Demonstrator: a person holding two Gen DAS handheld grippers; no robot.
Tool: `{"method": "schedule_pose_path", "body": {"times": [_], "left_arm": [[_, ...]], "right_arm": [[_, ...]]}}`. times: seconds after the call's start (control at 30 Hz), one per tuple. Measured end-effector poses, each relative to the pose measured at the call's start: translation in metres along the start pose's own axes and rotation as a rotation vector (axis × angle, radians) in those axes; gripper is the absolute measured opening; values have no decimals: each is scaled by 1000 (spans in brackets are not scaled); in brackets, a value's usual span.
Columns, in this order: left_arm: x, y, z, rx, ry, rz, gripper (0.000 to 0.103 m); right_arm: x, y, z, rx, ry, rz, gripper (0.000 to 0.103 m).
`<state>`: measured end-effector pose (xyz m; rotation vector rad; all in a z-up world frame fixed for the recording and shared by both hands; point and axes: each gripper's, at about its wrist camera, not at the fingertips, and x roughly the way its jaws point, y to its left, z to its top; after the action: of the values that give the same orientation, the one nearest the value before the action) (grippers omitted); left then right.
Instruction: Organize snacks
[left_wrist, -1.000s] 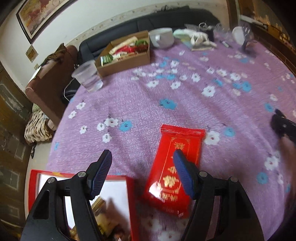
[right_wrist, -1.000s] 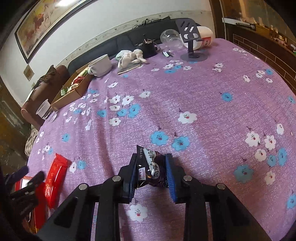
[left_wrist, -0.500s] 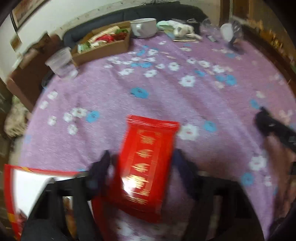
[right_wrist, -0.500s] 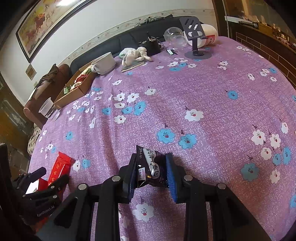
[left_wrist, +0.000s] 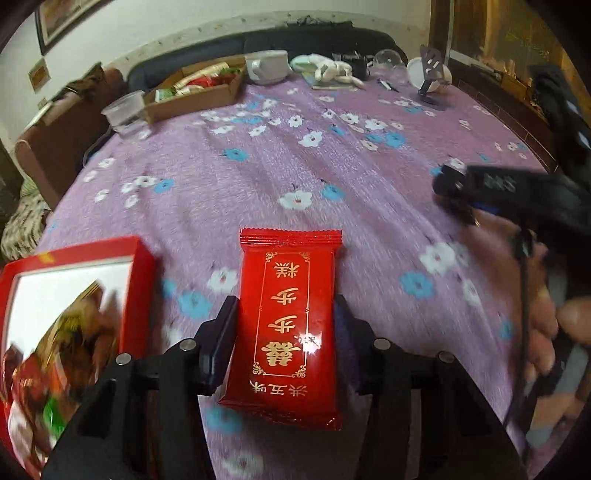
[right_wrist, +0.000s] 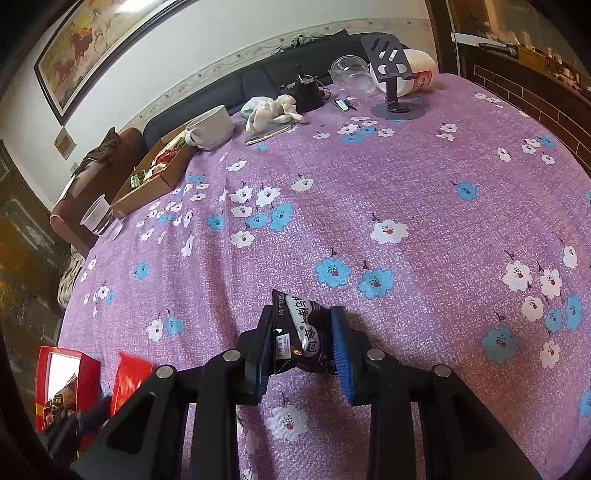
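Closing on the flat red foil snack packet with gold lettering, the left tool has just been narrowing, its jaws flanking the packet's long edges just right of the open red snack box. Squeeze evenly mid-length before lifting. The right tool pinches a small dark crinkled snack pouch above the purple flowered table.

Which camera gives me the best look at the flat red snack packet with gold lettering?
The left wrist view: the flat red snack packet with gold lettering fills the centre, unblurred, between that gripper's fingers. The right wrist view catches only a blurred red sliver at its lower left edge.
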<state>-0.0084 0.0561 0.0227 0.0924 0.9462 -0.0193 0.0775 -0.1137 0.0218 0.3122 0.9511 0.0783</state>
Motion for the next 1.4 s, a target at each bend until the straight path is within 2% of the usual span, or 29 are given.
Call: {"method": "schedule_pose_path", "body": {"times": [0.2,0.43,0.57,0.77,0.97,1.2,1.4], "left_arm": [[-43,10,-23,-25,-95,55,48],[-101,47,-38,-86,-236,142,48],[-126,70,-46,-121,-299,181,48],[-152,99,-61,-167,-366,201,48],[-166,120,-77,-212,-400,199,48],[-174,135,-98,-252,-409,214,48],[-170,148,-112,-299,-393,229,48]], "right_arm": [[-5,5,-1,-26,-27,17,29],[-10,9,-3,-53,-77,25,29],[-17,7,-3,-41,-117,63,29],[-53,12,-12,-39,-194,96,29],[-96,35,-48,-82,-257,165,28],[-120,71,-91,-164,-272,275,28],[-132,109,-123,-262,-249,354,28]]}}
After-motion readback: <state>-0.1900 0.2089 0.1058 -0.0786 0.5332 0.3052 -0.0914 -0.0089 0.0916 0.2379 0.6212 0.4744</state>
